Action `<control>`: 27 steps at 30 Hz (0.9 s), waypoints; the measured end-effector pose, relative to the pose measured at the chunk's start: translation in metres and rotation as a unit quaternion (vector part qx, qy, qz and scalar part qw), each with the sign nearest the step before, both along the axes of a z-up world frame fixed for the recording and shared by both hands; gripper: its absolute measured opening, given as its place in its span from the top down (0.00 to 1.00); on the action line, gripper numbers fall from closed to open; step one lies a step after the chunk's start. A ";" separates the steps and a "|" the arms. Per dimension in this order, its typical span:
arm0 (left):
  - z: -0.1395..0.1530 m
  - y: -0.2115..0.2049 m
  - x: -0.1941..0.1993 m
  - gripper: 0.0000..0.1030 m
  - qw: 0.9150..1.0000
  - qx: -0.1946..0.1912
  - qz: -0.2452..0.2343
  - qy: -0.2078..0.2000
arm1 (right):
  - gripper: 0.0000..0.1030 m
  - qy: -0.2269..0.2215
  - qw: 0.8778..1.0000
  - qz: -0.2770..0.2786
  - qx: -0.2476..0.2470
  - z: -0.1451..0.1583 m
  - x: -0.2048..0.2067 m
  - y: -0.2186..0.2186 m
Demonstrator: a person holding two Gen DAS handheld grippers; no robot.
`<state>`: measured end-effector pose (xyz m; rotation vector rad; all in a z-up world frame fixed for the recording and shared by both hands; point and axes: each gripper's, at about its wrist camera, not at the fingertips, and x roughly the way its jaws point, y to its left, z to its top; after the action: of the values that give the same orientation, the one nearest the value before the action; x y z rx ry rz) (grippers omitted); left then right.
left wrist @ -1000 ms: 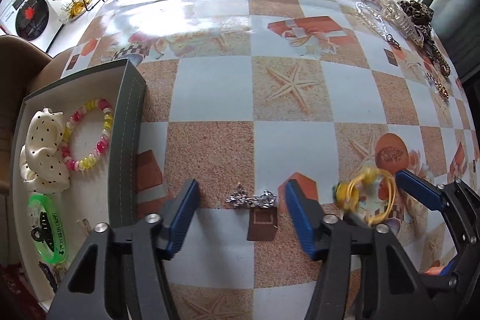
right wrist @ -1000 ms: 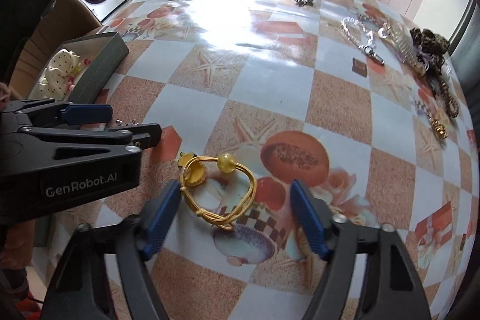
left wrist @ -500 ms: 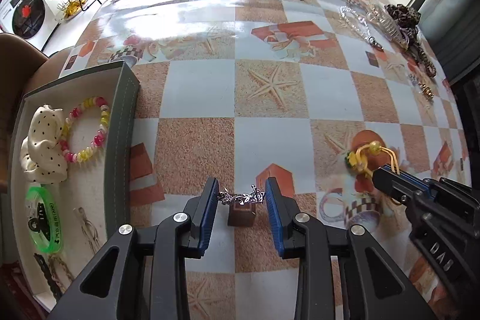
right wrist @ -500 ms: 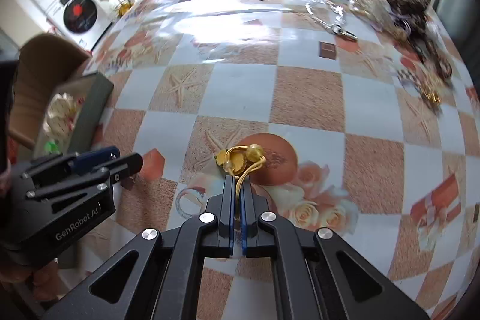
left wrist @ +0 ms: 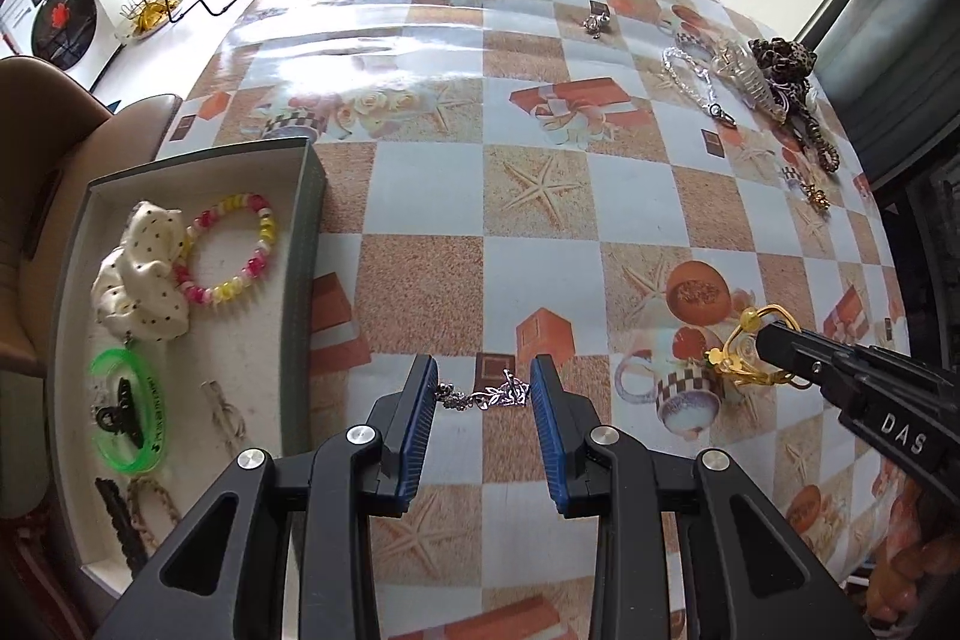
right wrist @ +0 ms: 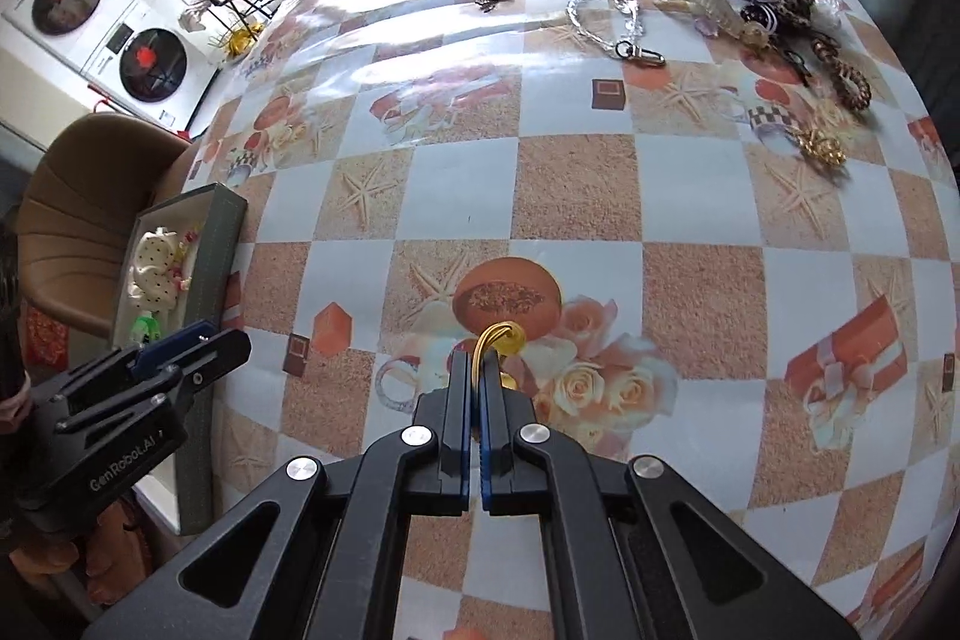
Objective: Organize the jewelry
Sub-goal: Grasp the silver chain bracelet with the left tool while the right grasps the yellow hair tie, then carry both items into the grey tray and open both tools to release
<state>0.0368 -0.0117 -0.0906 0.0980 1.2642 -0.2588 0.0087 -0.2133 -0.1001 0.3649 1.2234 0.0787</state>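
Two pieces are in hand: a silver chain [left wrist: 483, 396] stretched crosswise between the left gripper's [left wrist: 483, 388] narrowed blue pads, its ends touching both, and a gold bangle [right wrist: 495, 340] pinched in the right gripper [right wrist: 478, 370], whose jaws are closed tight, loop pointing forward. Checked tabletop [left wrist: 420, 196] lies bare around them; the open tray [left wrist: 303, 244] sits just left, more jewelry far right

Two grippers: left [left wrist: 483, 394] with one silver chain [left wrist: 483, 396] between its pads, right [right wrist: 477, 370] with one gold bangle [right wrist: 498, 337]. One tray [left wrist: 309, 244] left of them: one bead bracelet [left wrist: 231, 247], one dotted scrunchie [left wrist: 141, 280], one green ring [left wrist: 129, 409]. Far ahead: one silver charm [left wrist: 596, 21], one key chain [left wrist: 696, 79], one leopard scrunchie [left wrist: 780, 58], one gold brooch [right wrist: 819, 145].
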 end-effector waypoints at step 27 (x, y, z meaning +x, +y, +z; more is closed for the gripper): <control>0.061 0.137 -0.059 0.66 0.993 -0.007 0.113 -0.013 | 0.98 -0.009 0.993 0.113 0.034 0.093 0.005 0.123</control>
<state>-0.0223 0.1252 -0.0292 -0.0540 1.2359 -0.0698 0.0133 -0.0900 -0.0075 0.2818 1.2430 0.3189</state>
